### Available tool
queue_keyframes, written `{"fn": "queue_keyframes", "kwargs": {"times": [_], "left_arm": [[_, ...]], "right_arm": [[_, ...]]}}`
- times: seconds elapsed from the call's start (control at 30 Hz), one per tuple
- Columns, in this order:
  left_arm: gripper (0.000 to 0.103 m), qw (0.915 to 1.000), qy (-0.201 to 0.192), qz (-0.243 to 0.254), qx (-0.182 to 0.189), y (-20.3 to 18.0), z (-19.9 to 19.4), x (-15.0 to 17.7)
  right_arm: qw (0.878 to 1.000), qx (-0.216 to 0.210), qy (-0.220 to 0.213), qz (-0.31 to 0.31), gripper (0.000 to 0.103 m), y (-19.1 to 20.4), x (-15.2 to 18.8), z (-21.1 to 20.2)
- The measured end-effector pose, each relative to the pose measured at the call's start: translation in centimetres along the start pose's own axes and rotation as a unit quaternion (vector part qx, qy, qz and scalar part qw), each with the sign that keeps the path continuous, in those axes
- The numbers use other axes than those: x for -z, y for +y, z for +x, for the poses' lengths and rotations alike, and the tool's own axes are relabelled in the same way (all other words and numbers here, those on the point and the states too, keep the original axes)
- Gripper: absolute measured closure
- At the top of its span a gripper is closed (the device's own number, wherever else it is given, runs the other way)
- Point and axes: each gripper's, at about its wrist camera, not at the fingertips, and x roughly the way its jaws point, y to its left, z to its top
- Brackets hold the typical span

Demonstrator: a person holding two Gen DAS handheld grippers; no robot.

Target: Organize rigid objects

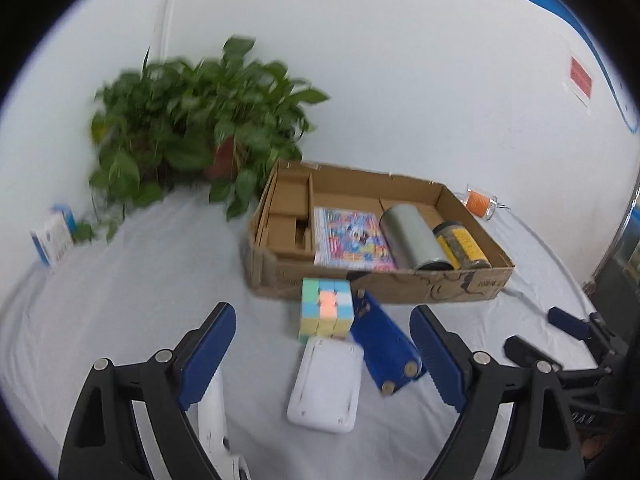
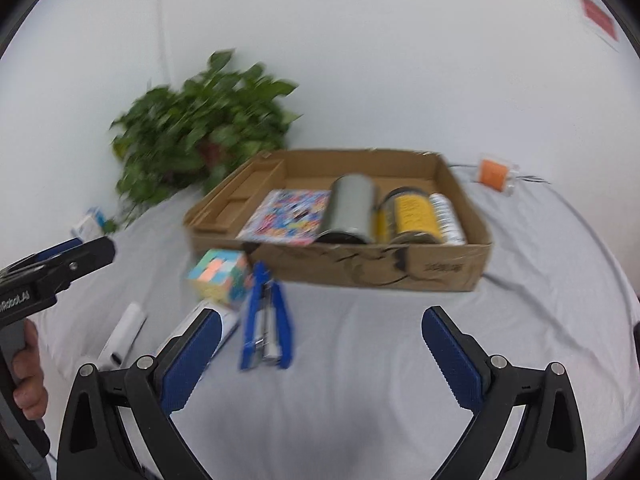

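Observation:
A cardboard box (image 1: 440, 292) (image 2: 440, 268) holds a colourful booklet (image 1: 352, 240) (image 2: 288, 216), a grey can (image 1: 412, 236) (image 2: 352, 208) and a yellow-labelled jar (image 1: 460, 244) (image 2: 412, 212). In front of it on the white cloth lie a pastel cube (image 1: 326, 308) (image 2: 220, 276), a blue stapler (image 1: 384, 348) (image 2: 266, 320), a white flat device (image 1: 326, 384) (image 2: 224, 320) and a white tube (image 1: 214, 412) (image 2: 124, 330). My left gripper (image 1: 324, 354) is open above the white device. My right gripper (image 2: 320, 344) is open and empty, right of the stapler.
A potted plant (image 1: 192, 128) (image 2: 200, 136) stands behind the box at left. A small blue-white carton (image 1: 54, 236) (image 2: 90, 222) lies far left. An orange spool (image 1: 480, 202) (image 2: 496, 174) in clear casing and a cable (image 2: 592, 232) lie right of the box.

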Motion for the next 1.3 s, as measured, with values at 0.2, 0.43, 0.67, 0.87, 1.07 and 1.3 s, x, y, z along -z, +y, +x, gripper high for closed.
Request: {"fn": "queue_keyframes", "kwargs": {"times": [0.2,0.43,0.67,0.87,1.07,1.3], "left_arm": [[0.014,0.9995,0.025,-0.02,-0.004,4.6,0.2,2.8],[0.014,0.9923,0.067,-0.094,0.044,10.3,1.6,5.2],[0.018,0.9831,0.11,-0.117,0.089,11.9,3.8,6.6],[0.035,0.9746,0.146,-0.136,0.101,12.1,4.9,7.9],[0.044,0.9751,0.156,-0.139,0.073,11.2,5.2,7.5],[0.042,0.9779,0.133,-0.119,0.109,8.1,5.2,3.4]], "right_arm": [[0.998,-0.031,-0.009,-0.059,0.002,5.8,0.5,-0.6],[0.995,-0.076,0.055,-0.039,0.002,8.2,1.0,2.7],[0.972,-0.178,0.154,-0.009,0.006,10.3,3.9,6.2],[0.964,-0.197,0.181,-0.006,0.019,11.5,5.2,7.9],[0.985,-0.112,0.127,0.014,0.027,6.4,2.4,7.8],[0.975,-0.092,0.18,0.095,0.03,-0.5,1.9,14.1]]}}
